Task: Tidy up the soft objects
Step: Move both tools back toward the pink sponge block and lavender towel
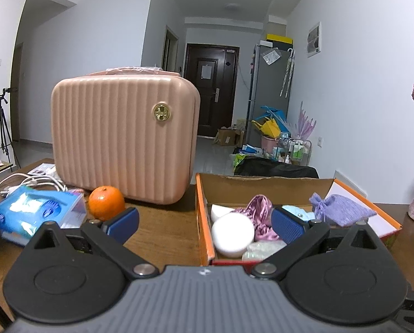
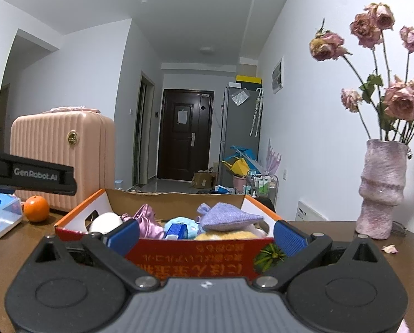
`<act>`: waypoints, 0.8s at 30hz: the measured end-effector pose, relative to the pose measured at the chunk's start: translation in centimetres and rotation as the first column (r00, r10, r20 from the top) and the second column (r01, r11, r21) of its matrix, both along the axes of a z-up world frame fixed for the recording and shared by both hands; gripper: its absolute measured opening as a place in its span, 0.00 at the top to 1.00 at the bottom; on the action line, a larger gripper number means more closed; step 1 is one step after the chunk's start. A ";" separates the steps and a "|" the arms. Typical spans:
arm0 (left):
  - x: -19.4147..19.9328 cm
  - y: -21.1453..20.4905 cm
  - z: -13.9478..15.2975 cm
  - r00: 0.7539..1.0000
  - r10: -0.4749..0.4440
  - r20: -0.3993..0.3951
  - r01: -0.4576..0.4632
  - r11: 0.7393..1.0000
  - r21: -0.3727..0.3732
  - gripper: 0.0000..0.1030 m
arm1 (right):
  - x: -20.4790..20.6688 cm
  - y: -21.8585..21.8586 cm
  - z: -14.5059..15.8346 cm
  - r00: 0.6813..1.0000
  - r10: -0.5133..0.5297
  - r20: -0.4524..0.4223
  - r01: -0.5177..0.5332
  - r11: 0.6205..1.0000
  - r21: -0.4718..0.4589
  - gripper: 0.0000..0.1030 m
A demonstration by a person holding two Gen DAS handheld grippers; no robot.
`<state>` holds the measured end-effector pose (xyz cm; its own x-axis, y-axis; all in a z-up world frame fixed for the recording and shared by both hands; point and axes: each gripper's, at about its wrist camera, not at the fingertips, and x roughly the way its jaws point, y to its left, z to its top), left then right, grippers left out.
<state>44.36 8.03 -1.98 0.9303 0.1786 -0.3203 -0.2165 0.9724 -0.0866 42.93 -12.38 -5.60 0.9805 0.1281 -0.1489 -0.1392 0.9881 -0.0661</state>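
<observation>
An orange-edged cardboard box sits on the brown table and holds soft items: a purple knit pouch, a shiny pink cloth, a white round sponge, a light blue plush and something yellow. My left gripper is open, straddling the box's left wall with nothing held. Open too, my right gripper hovers at the box's near red wall, empty. The left gripper's body shows at the left of the right wrist view.
A pink ribbed case stands behind an orange. A blue tissue pack and white cables lie at the left. A pink vase of dried roses stands at the right, with petals on the table.
</observation>
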 end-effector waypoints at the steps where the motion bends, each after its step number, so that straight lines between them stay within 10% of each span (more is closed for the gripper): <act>1: -0.5 -0.1 0.0 1.000 0.000 -0.003 0.000 1.000 -0.003 0.00 | -0.4 -0.2 0.0 1.000 -0.001 0.000 0.001 1.000 -0.001 0.00; 24: -8.3 -4.3 -1.5 0.995 -0.066 -0.073 0.066 0.998 -0.002 0.00 | -8.8 -7.1 -0.2 0.999 -0.038 -0.021 0.037 0.999 -0.020 0.00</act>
